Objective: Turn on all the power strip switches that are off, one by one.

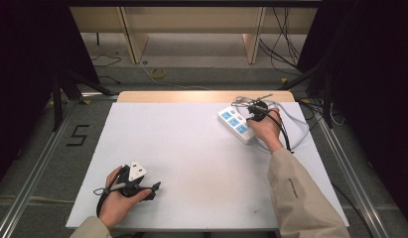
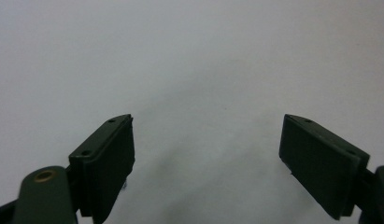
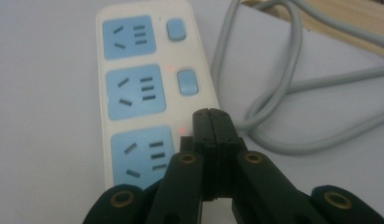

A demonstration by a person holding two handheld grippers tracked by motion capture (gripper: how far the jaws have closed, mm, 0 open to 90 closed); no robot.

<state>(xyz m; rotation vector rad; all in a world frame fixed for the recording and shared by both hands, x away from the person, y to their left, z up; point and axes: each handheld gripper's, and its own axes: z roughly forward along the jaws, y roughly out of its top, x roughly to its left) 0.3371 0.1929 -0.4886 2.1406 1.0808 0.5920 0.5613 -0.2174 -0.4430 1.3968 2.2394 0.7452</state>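
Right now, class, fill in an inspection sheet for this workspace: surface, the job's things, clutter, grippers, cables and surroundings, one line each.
Surface: white table top, plain, with a wooden edge at the far side.
Job's things: white power strip with three blue sockets and blue switches at the far right; small red lights glow beside two of the switches.
Clutter: nothing seen.
Grippers: left gripper over bare table near the front left, jaws wide apart; right gripper with jaws closed, tips at the nearest switch of the strip.
Cables: grey cable looped on the table beside the strip.
Surroundings: dark floor with loose wires, wooden furniture legs, a "5" marked on the floor.
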